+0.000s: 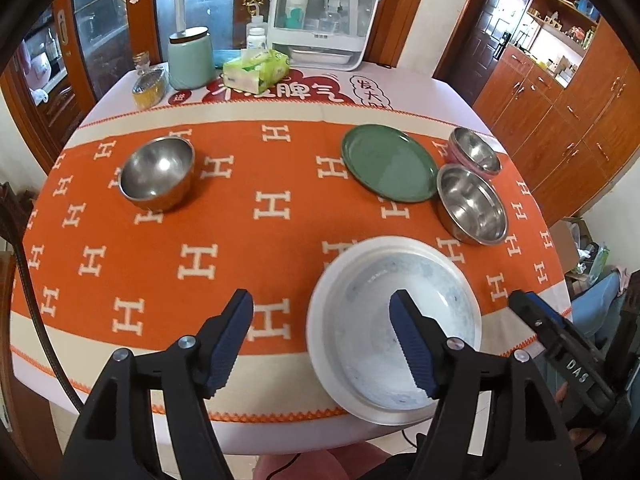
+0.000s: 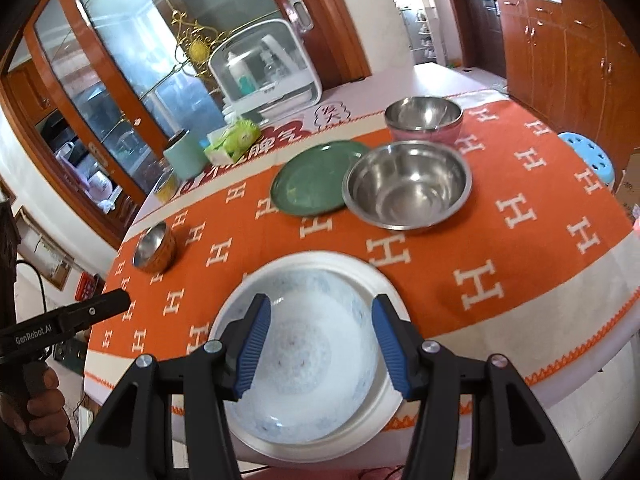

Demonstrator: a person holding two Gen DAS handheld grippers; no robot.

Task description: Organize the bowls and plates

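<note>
Both grippers are hovering above the white bowl nested on a white plate at the near edge of the tabletop.

The left gripper point(image 1: 322, 316) is tilting steeply down with its jaws spread wide and nothing between the pads; its right pad is hanging over the white bowl point(image 1: 404, 320), its left pad over the orange cloth point(image 1: 240, 208). The right gripper point(image 2: 321, 320) is angling down over the same bowl, its jaws about half open and gripping nothing, the bowl showing between them below. The bowl is sitting in the white plate point(image 2: 376, 280). A hand point(image 2: 36, 404) is gripping the left gripper's handle at the lower left of the right wrist view. Farther back, a green plate point(image 1: 388, 162) is lying beside a large steel bowl point(image 1: 472, 204), a pink-sided steel bowl point(image 1: 474, 150) behind it, and a small steel bowl point(image 1: 156, 172) standing well apart on the left.
</note>
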